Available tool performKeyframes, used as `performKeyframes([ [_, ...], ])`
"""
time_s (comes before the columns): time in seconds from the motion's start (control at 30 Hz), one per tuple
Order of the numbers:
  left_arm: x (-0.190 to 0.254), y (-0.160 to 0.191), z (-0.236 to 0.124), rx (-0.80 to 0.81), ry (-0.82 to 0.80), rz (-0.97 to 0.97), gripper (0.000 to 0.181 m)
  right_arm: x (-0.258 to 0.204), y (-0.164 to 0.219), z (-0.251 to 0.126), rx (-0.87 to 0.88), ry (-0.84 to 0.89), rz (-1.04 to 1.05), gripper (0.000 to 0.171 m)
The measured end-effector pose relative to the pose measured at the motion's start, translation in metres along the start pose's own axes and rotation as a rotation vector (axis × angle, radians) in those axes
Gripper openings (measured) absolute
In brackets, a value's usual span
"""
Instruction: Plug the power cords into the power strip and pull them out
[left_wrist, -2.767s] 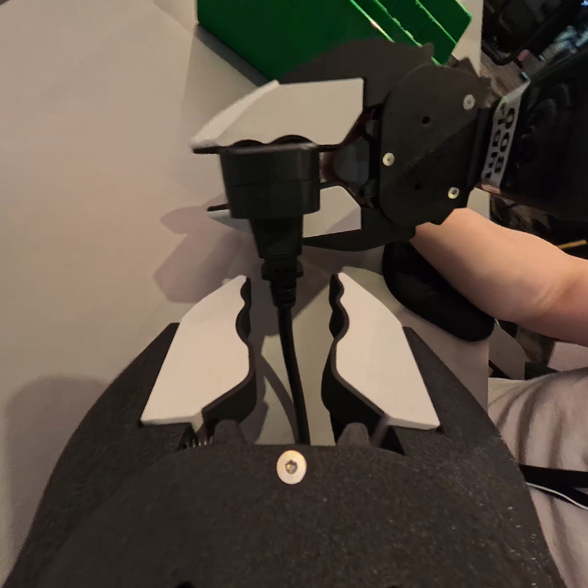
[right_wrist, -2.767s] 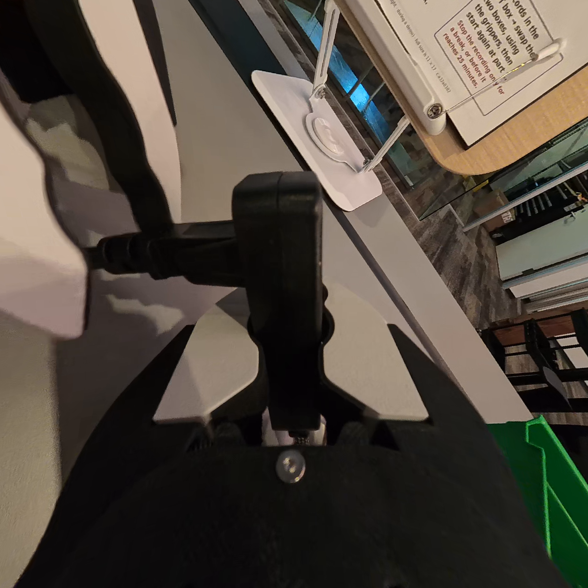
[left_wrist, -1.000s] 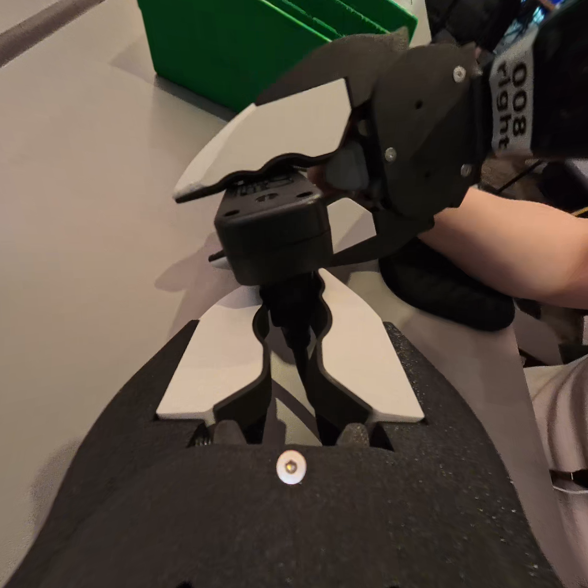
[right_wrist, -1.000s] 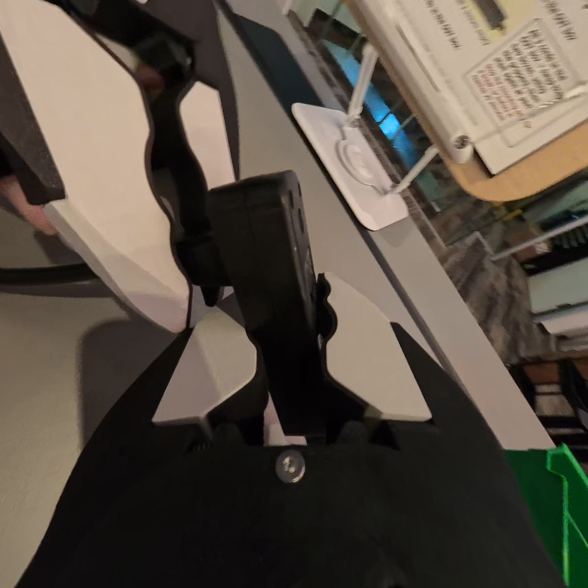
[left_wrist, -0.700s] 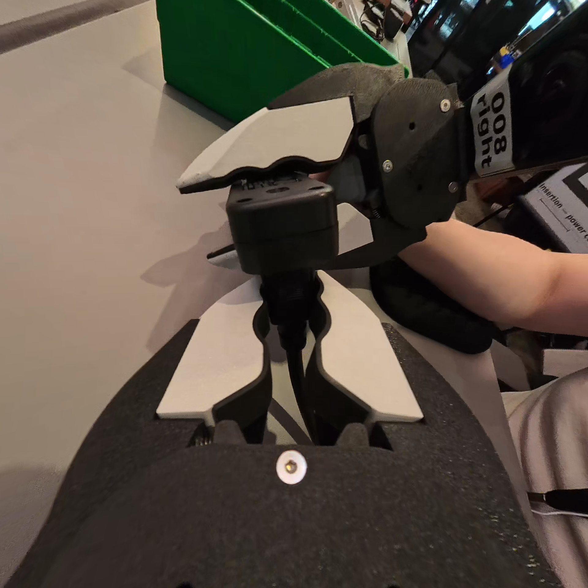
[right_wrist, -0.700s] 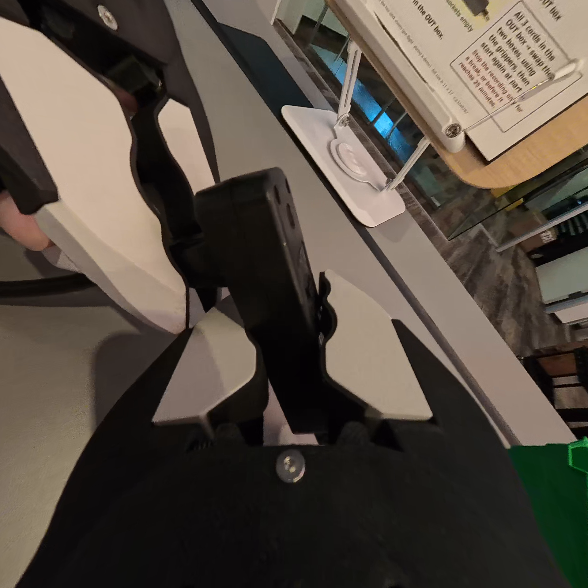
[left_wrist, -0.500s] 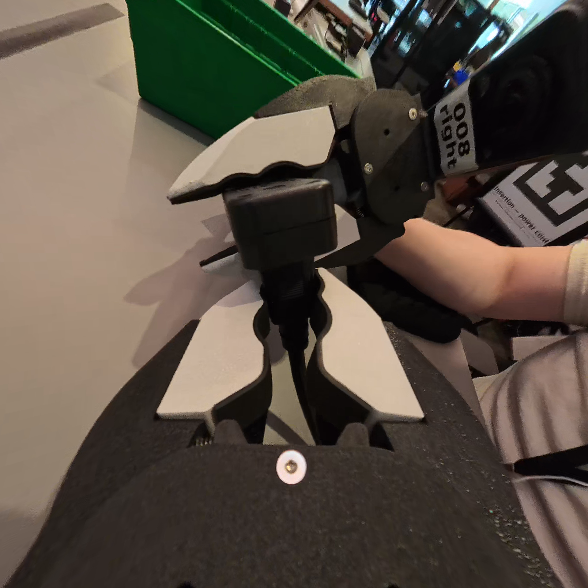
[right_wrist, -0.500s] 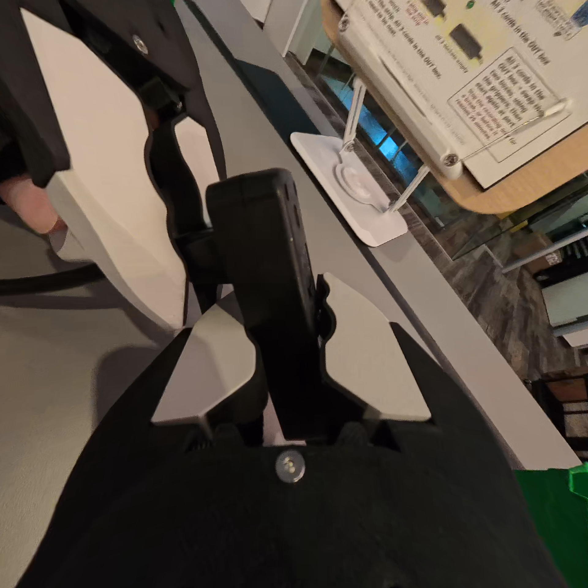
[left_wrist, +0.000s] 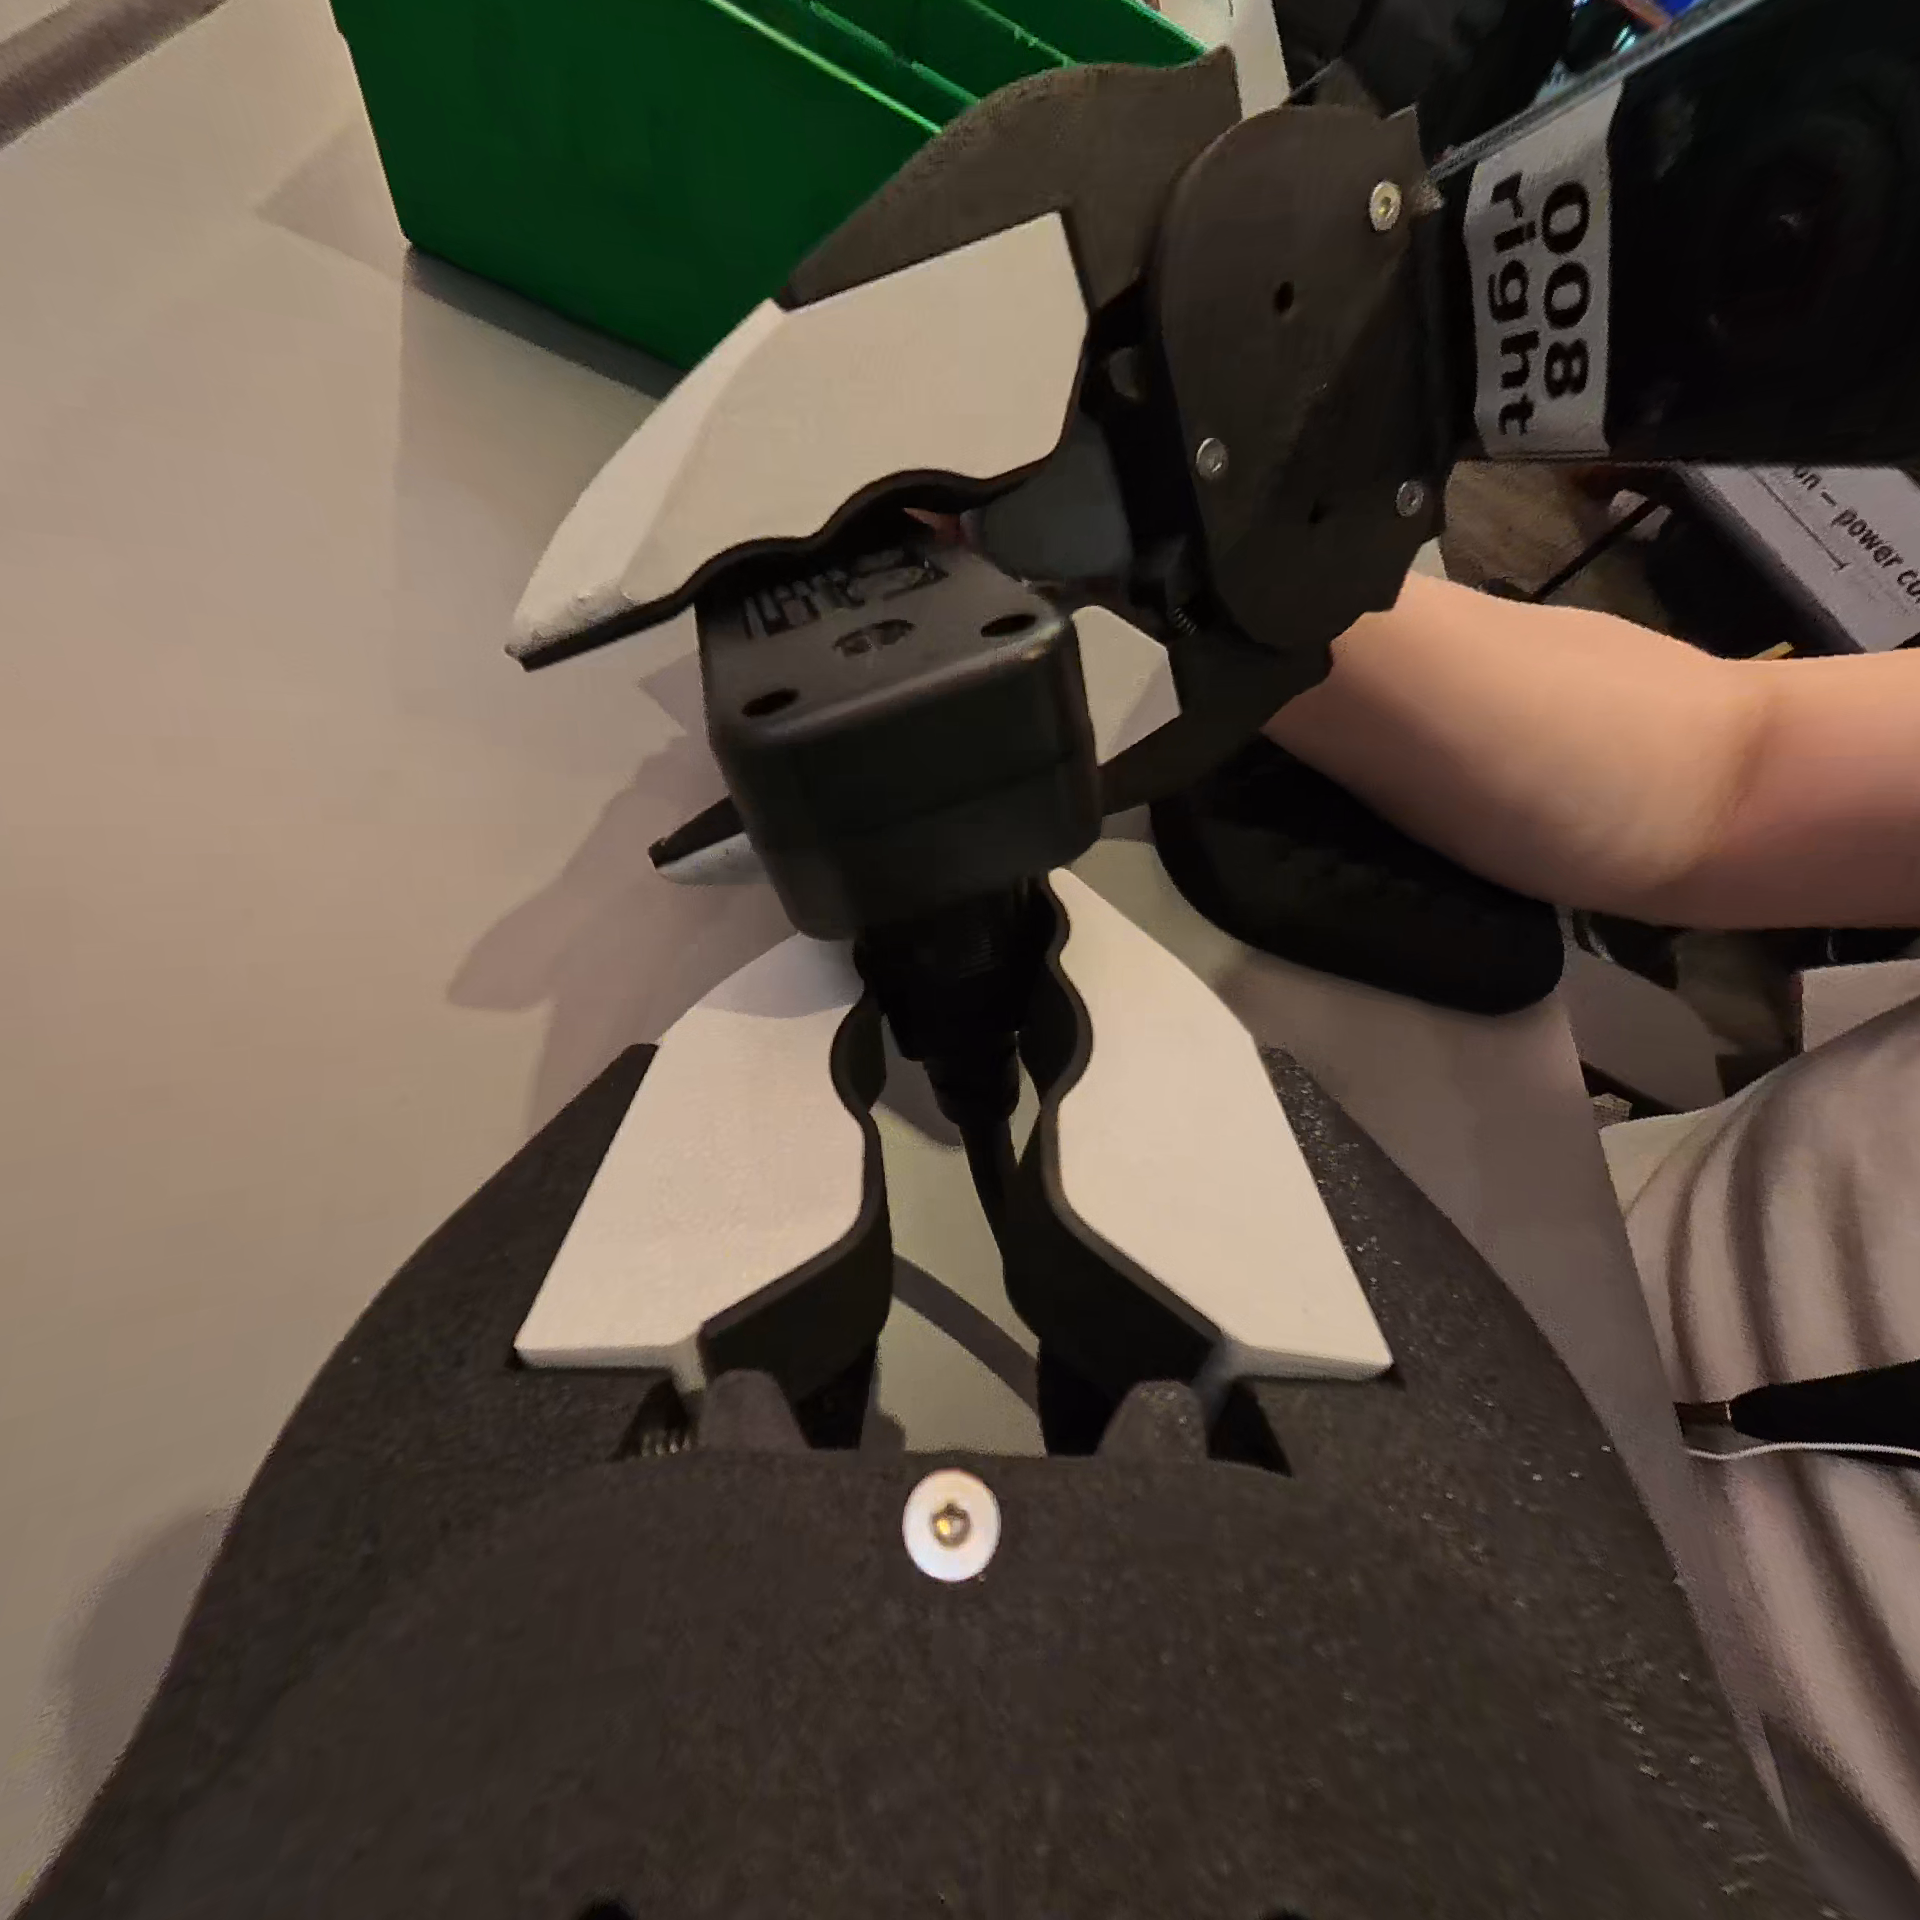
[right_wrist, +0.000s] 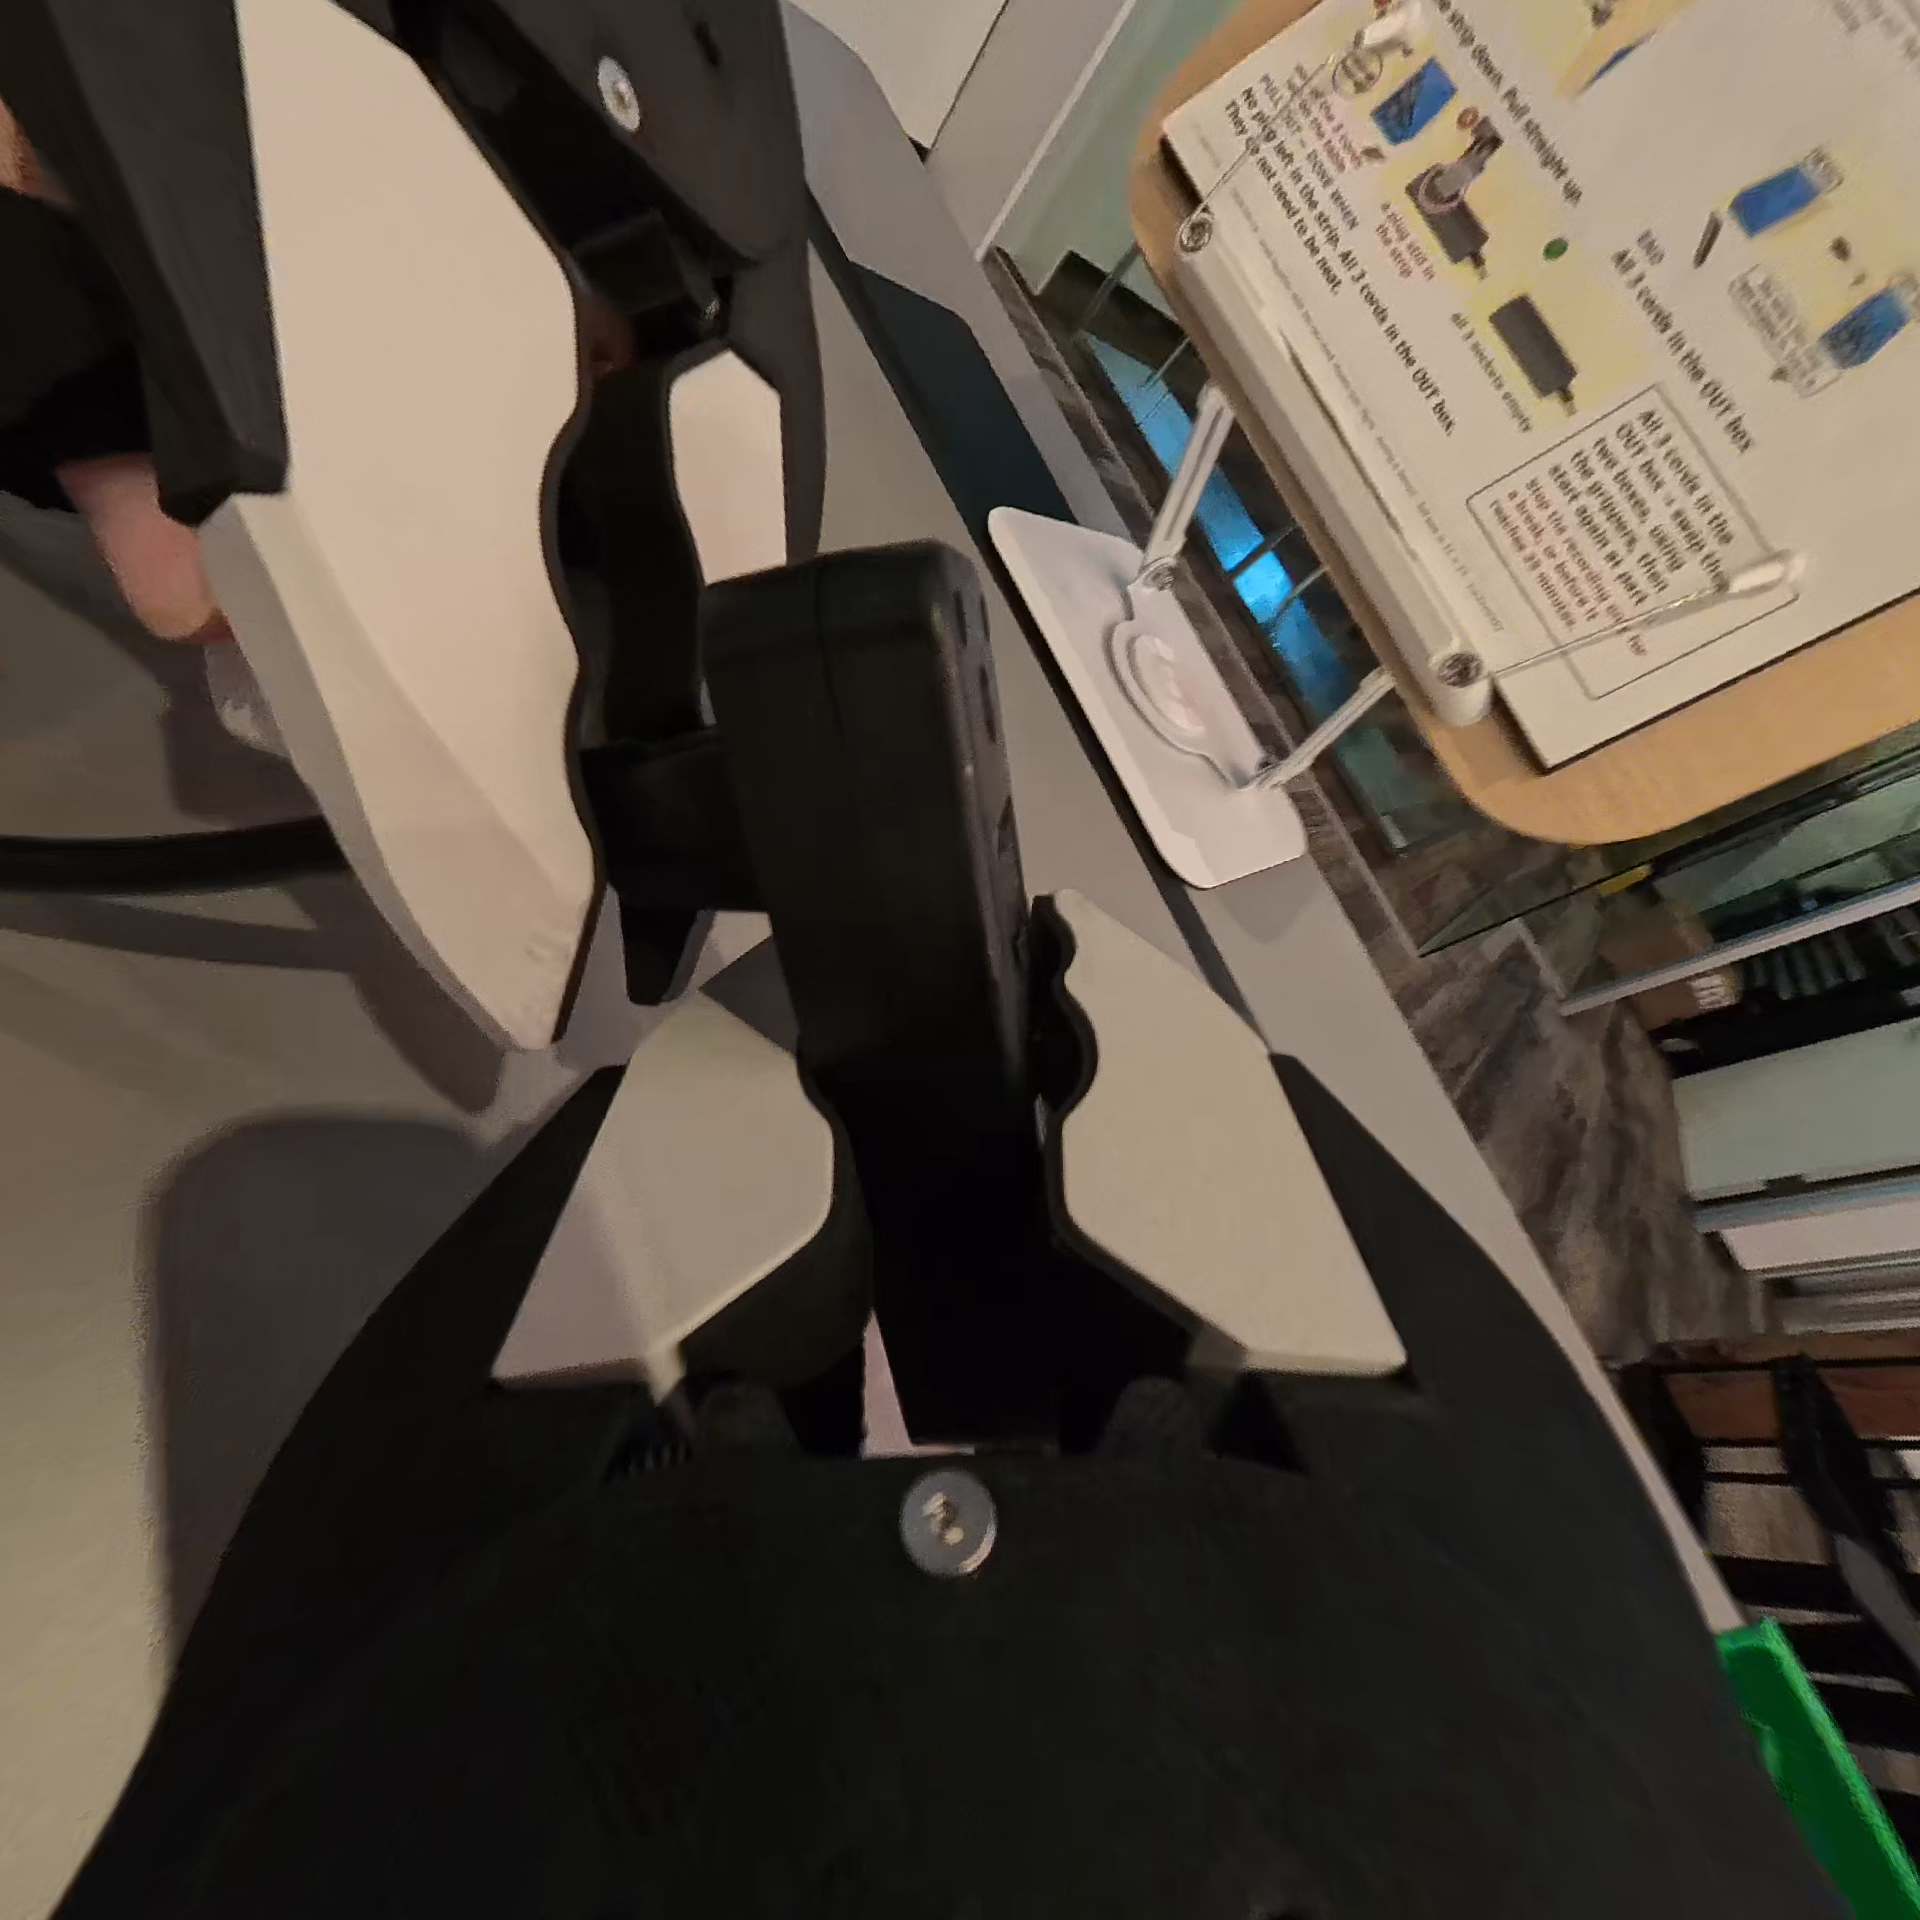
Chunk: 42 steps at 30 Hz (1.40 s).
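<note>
Right tool (right_wrist: 940, 1039) clamping rigid black power strip (left_wrist: 894, 727); left tool (left_wrist: 951, 997) pinching stiff plug neck (left_wrist: 951, 987) just below it, better grip than floppy cord.

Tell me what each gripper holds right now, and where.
Right gripper clamps the black power strip across its flat faces; left gripper is shut on its cord's strain relief below the body.

The left gripper (left_wrist: 951, 1003) is pinching with its two white fingers closed. The right gripper (right_wrist: 940, 1023) is reaching in from the side, at a right angle to the left gripper, its fingers also clamped. A bare forearm (left_wrist: 1590, 769) is extending behind the right gripper.
</note>
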<state>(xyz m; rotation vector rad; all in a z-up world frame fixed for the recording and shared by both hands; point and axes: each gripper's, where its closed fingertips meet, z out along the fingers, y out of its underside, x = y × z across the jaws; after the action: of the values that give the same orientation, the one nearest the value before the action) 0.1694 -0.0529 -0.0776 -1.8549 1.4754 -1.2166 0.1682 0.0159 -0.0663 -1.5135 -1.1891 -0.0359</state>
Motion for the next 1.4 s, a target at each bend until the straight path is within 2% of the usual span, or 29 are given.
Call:
performKeyframes([
  [0.47, 0.009, 0.016, 0.001, -0.153, -0.005, 0.072, 0.026, -0.012, -0.003, -0.005, -0.001, -0.060, -0.141, 0.034],
  [0.77, 0.000, -0.020, -0.002, 0.177, 0.060, -0.125, 0.023, 0.009, 0.001, -0.003, 0.035, 0.028, 0.205, 0.035],
  [0.97, -0.006, -0.015, 0.004, 0.106, -0.052, -0.063, 0.026, 0.005, 0.009, 0.002, 0.036, -0.033, 0.321, 0.035],
  [1.03, -0.012, -0.005, 0.007, 0.023, -0.164, 0.059, 0.022, 0.003, 0.011, 0.004, 0.030, -0.075, 0.383, 0.033],
  [1.1, -0.010, 0.001, 0.010, -0.048, -0.197, 0.120, 0.022, -0.002, 0.013, 0.003, 0.033, -0.117, 0.311, 0.034],
  [1.23, -0.007, -0.020, 0.005, 0.114, -0.069, -0.086, 0.021, 0.014, 0.008, -0.002, 0.040, -0.013, 0.232, 0.032],
  [1.33, -0.002, -0.016, 0.008, 0.108, 0.013, -0.141, 0.023, 0.019, 0.007, -0.009, 0.011, 0.077, 0.073, 0.032],
  [1.4, -0.002, -0.020, 0.004, 0.149, 0.046, -0.190, 0.026, 0.014, 0.010, -0.007, -0.018, 0.069, 0.055, 0.032],
])
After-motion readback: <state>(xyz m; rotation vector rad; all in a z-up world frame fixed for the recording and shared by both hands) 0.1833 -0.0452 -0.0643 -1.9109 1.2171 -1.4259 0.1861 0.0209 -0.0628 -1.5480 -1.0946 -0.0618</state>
